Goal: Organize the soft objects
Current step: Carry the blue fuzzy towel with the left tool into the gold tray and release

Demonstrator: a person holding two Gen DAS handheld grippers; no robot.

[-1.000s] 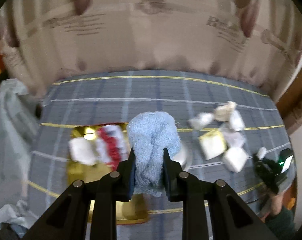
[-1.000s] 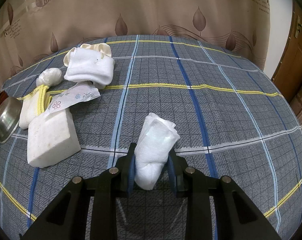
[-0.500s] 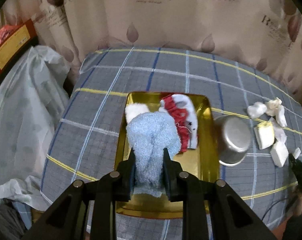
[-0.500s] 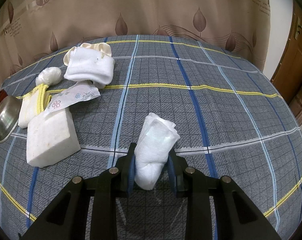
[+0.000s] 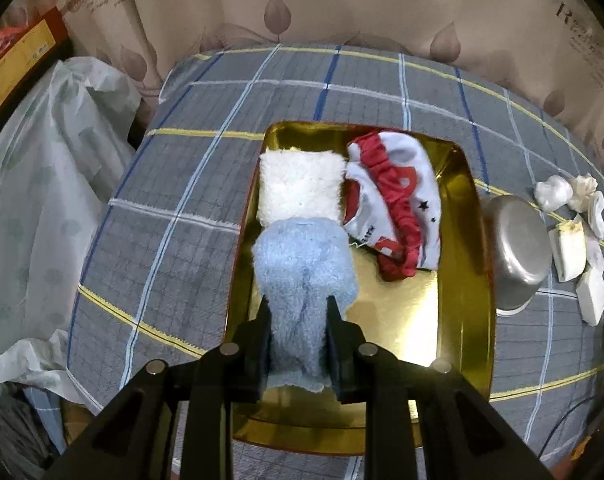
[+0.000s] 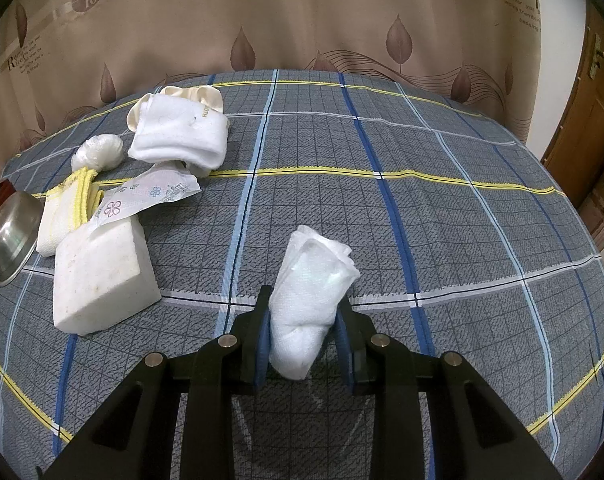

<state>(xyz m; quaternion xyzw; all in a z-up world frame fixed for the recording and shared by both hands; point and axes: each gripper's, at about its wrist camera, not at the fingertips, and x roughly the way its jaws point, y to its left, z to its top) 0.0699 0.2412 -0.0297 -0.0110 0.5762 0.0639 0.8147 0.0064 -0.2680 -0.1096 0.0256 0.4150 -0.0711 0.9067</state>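
Observation:
My left gripper is shut on a fluffy light-blue towel and holds it over the left side of a gold tray. In the tray lie a white fluffy cloth and a red-and-white garment. My right gripper is shut on a rolled white cloth just above the plaid tablecloth. To its left lie a white sponge block, a yellow-edged cloth, a flowered packet, a folded white sock and a white ball.
A steel bowl lies tipped right of the tray; it also shows at the left edge of the right wrist view. A plastic-covered heap stands left of the table. A leaf-print curtain hangs behind. A wooden door is at the right.
My left gripper has swung left and come in over the gold tray with the blue towel, now lower and closer. My right gripper has stayed still with the white cloth.

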